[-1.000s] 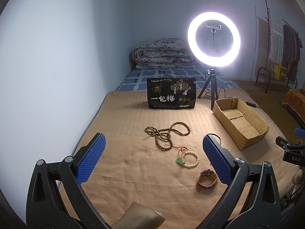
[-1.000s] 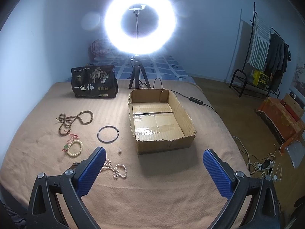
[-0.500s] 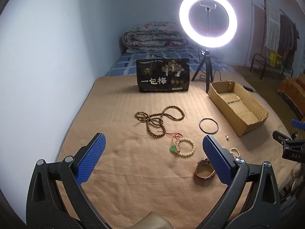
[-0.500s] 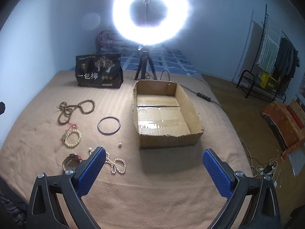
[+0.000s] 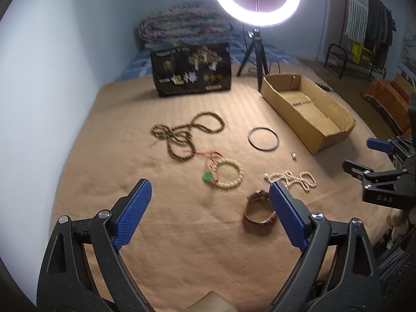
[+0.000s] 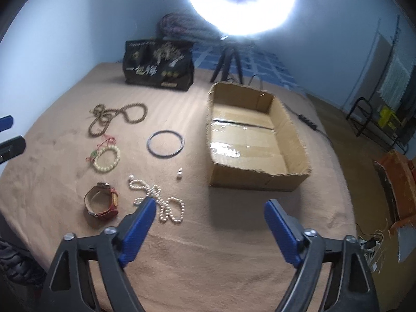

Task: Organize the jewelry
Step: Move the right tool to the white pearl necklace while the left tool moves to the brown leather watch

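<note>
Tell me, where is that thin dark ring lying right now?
The dark ring lies flat on the tan blanket, left of the cardboard box, with the brown bead necklace farther left.

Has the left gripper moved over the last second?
Yes. The left gripper has advanced and tipped down toward the jewelry: the black bag looms larger and the watch is nearer its fingers.

We see a bed under a tan blanket, bearing a cardboard box, black bag, tripod, brown beads, dark ring, cream bracelet, watch, and pearl strand.

"一包梅" on black bag
</note>
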Available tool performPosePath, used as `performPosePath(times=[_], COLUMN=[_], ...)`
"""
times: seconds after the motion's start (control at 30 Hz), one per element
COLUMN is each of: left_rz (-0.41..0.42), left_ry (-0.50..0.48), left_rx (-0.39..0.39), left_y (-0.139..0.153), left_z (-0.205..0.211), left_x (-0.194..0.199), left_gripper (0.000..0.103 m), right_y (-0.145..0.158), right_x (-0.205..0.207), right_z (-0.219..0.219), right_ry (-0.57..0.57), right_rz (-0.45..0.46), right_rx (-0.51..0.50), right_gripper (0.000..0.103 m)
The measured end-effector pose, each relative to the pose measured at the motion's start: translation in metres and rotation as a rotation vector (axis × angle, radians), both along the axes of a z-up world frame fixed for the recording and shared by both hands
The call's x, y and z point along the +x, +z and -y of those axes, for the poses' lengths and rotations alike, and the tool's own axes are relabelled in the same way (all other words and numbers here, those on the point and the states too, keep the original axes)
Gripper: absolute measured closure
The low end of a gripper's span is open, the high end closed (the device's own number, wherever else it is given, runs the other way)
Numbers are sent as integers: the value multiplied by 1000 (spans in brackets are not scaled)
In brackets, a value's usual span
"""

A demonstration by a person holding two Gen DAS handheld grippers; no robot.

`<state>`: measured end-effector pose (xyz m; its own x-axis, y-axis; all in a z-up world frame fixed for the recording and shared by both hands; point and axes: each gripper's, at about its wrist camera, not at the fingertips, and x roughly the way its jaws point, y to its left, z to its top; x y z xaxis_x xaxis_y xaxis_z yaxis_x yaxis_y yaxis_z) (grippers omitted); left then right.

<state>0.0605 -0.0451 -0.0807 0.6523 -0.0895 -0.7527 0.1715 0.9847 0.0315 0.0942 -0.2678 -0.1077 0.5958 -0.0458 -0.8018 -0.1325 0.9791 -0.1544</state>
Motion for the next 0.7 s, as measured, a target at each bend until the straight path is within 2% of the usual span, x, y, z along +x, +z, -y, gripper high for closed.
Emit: performPosePath(times=[0.27, 0.4, 0.6, 0.7], left_rz=[-180, -254, -328, -358], left_ry=[-14, -15, -34, -49], left_rx=[-67, -96, -112, -109], left_y=[-35, -52, -71, -81], left_z=[3, 5, 11, 17], left_x=[19, 26, 39, 44], left_gripper=[38, 44, 52, 55], right_y=[-24, -36, -55, -67], right_x=[17, 26, 35, 40], right_z=[-4, -8, -24, -32], right_ry=[73, 126, 243, 281], right_rz=[-89, -136, -209, -237], right_rx=[41, 73, 90, 83], right_gripper=[32, 39, 40, 44])
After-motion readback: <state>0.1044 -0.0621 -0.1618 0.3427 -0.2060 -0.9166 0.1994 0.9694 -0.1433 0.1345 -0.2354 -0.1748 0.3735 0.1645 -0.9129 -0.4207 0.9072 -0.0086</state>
